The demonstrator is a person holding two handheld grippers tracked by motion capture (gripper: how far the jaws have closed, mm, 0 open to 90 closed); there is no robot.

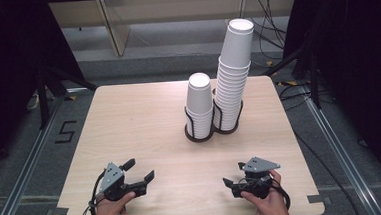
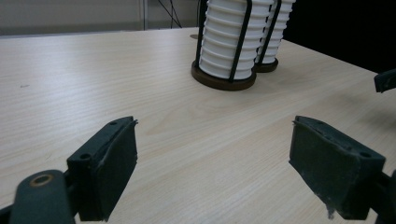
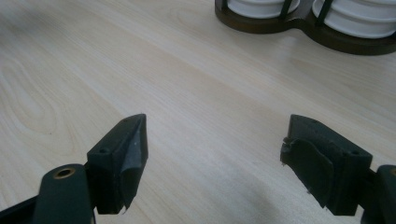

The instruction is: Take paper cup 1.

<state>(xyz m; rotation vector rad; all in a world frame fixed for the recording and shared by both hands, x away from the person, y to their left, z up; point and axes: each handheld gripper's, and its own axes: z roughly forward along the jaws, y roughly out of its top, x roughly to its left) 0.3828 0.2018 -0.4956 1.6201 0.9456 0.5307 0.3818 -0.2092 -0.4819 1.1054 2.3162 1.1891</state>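
Two stacks of white paper cups stand in a dark twin holder (image 1: 198,135) near the middle of the wooden table (image 1: 129,121). The short stack (image 1: 200,103) is on the left and the tall, leaning stack (image 1: 234,67) on the right. My left gripper (image 1: 139,171) rests at the table's near left, held by a hand. It is open, with bare wood between its jaws (image 2: 215,154). My right gripper (image 1: 234,174) sits at the near right, also open with nothing in it (image 3: 215,154). Both point toward the holder (image 2: 224,81) (image 3: 303,25), well short of it.
Bare tabletop lies between the grippers and the cup holder. Dark stands and cables (image 1: 282,89) flank the table on the floor. A jaw tip of the other gripper (image 2: 385,80) shows at the right edge of the left gripper view.
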